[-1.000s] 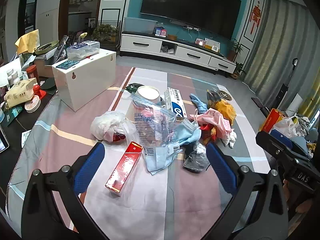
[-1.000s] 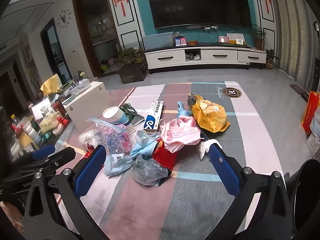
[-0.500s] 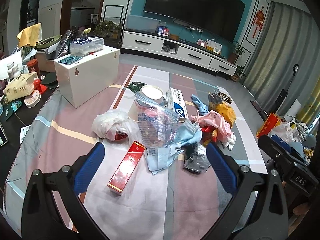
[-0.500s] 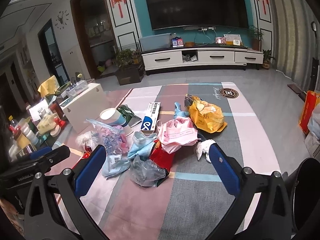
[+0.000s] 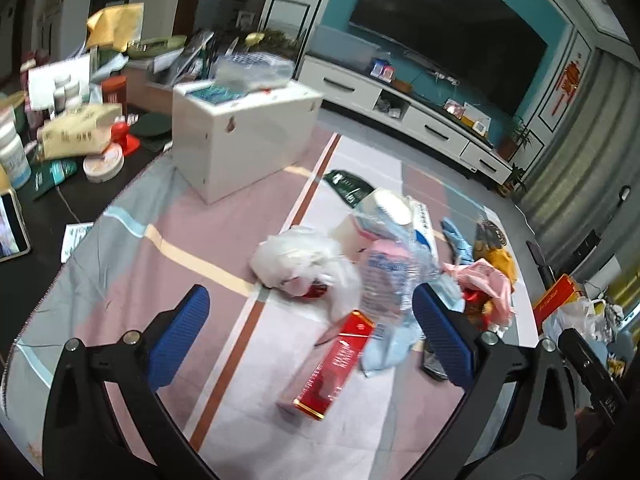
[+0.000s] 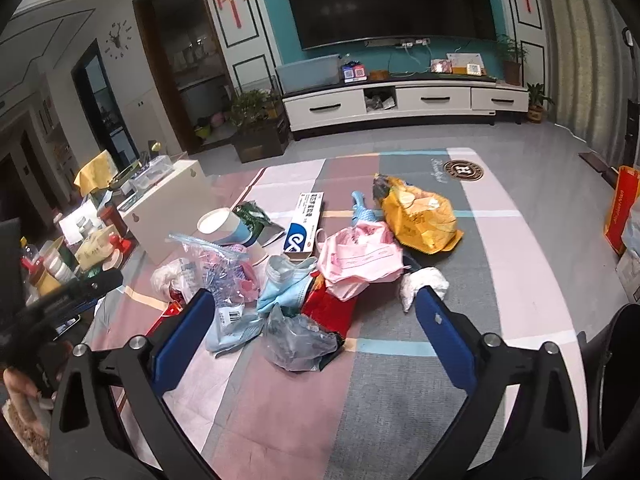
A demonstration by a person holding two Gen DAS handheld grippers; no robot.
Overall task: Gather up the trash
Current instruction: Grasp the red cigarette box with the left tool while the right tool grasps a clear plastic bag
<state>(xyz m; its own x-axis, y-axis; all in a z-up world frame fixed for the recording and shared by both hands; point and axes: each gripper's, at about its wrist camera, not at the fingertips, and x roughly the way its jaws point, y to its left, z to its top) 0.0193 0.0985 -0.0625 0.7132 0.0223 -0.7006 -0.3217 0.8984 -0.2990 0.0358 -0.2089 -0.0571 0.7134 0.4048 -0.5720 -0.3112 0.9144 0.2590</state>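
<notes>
A heap of trash lies on the striped tablecloth [image 5: 160, 280]. My left gripper [image 5: 310, 334] is open and empty above a red box [image 5: 334, 364], with a white plastic bag [image 5: 296, 258] and a clear zip bag [image 5: 390, 280] just beyond. My right gripper [image 6: 316, 330] is open and empty above a grey plastic bag [image 6: 298, 340]. Beyond it lie a blue mask [image 6: 282, 292], a pink bag [image 6: 362, 256], a yellow bag [image 6: 420, 216], a blue-white box [image 6: 304, 222], a paper cup [image 6: 222, 224] and a white wad [image 6: 424, 282].
A white box [image 5: 240, 136] stands on the table at the back left, with a cluttered dark side surface [image 5: 60, 128] left of it. A red paper bag [image 6: 620, 208] stands on the floor at right. The left gripper's body [image 6: 52, 308] shows at the right view's left edge.
My left gripper has swung left and tilted, so the trash heap has shifted right in its view. My right gripper has barely moved. Both stay open.
</notes>
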